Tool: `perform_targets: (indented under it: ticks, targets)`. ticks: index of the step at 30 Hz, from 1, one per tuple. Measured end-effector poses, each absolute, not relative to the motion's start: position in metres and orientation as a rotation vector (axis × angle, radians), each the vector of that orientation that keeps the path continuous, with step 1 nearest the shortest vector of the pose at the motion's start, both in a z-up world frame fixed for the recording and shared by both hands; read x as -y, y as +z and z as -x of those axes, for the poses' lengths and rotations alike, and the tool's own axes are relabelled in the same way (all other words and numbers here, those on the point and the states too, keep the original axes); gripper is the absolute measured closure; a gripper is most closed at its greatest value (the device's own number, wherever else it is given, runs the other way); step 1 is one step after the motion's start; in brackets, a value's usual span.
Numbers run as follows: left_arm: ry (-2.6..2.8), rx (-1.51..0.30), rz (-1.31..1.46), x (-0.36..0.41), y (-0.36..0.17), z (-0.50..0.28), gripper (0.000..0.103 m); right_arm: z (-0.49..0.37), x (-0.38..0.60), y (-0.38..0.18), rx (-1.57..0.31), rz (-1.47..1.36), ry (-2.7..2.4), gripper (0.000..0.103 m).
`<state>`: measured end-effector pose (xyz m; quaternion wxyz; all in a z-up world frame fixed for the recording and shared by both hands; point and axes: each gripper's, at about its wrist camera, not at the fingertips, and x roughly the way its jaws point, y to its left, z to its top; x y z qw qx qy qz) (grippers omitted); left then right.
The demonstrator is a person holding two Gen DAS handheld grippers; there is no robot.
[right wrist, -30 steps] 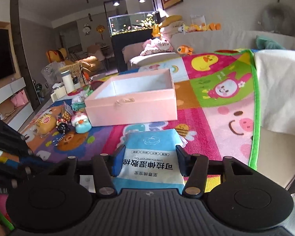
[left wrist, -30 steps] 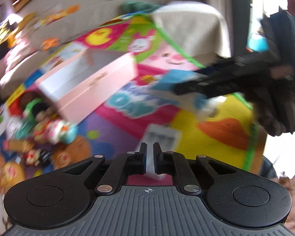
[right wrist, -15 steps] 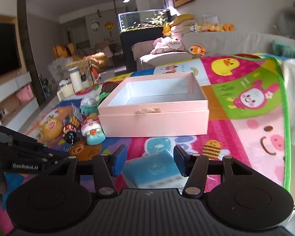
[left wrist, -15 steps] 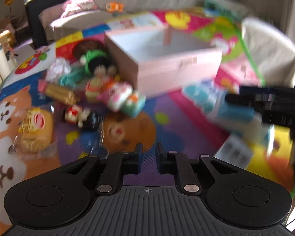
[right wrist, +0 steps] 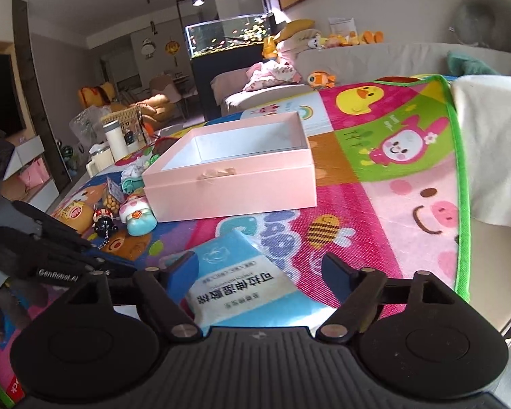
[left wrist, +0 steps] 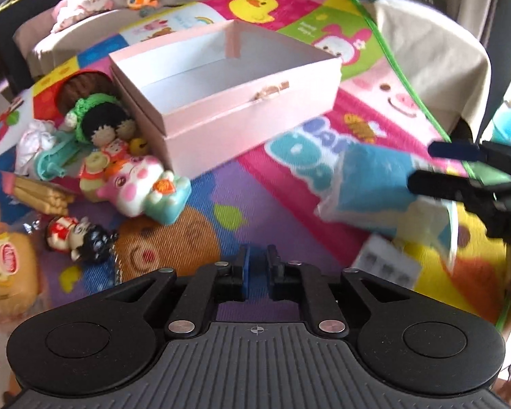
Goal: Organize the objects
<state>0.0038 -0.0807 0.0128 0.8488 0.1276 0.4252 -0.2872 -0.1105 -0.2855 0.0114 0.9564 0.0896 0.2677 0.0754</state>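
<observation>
An open pink box (left wrist: 228,85) (right wrist: 235,173) stands empty on the colourful play mat (right wrist: 374,204). A blue cotton-pad packet (right wrist: 235,279) (left wrist: 374,187) lies tilted between the wide-open fingers of my right gripper (right wrist: 262,272); only the left finger seems near it. My left gripper (left wrist: 257,272) is shut and empty above the mat, in front of the toys. The right gripper shows at the right of the left wrist view (left wrist: 460,170).
Several toys lie left of the box: a pink cat figure (left wrist: 143,187), knitted dolls (left wrist: 98,119), a small black-haired figure (left wrist: 81,235), a bread packet (left wrist: 6,266), a stick packet (left wrist: 41,194). A white card (left wrist: 388,266) lies under the packet. A beige cloth (right wrist: 494,143) covers the mat's right edge.
My right gripper has opened wider and the blue packet has tilted and slipped between the fingers. My left gripper has swung from the mat's right side toward the toys and box.
</observation>
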Motion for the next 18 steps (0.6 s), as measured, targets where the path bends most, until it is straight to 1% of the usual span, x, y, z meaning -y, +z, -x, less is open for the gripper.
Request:
perform_targets:
  ticks: [5,7,8,9,10,11,12,13,16,18]
  targets:
    - [-0.570,-0.844,-0.272,0.082,0.010,-0.007,0.087,0.112,0.292,0.007,-0.531,-0.227,0.134,0.021]
    - [-0.508,-0.827,-0.288,0.080,0.010,-0.007,0.084,0.113,0.295,0.006,-0.529,-0.245,0.129,0.020]
    - [-0.478,-0.819,-0.290,0.078,0.009,-0.007,0.074,0.112,0.296,0.005,-0.528,-0.251,0.127,0.020]
    - [-0.456,-0.815,-0.282,0.073,0.009,-0.009,0.055,0.113,0.297,0.005,-0.527,-0.253,0.126,0.019]
    - [-0.420,-0.819,-0.261,0.067,0.007,-0.012,0.045,0.113,0.297,0.005,-0.526,-0.252,0.127,0.019]
    - [-0.388,-0.829,-0.235,0.061,0.006,-0.016,0.027,0.112,0.296,0.005,-0.526,-0.251,0.129,0.019]
    - [-0.366,-0.846,-0.205,0.053,0.004,-0.020,0.016,0.113,0.295,0.005,-0.525,-0.249,0.129,0.019]
    - [-0.349,-0.867,-0.168,0.045,0.002,-0.025,0.013,0.112,0.295,0.005,-0.524,-0.247,0.131,0.019]
    - [-0.368,-0.883,-0.181,0.040,0.005,-0.022,0.015,0.112,0.294,0.005,-0.525,-0.246,0.134,0.018]
    - [-0.389,-0.899,-0.181,0.038,0.008,-0.016,0.020,0.112,0.295,0.004,-0.526,-0.248,0.136,0.018]
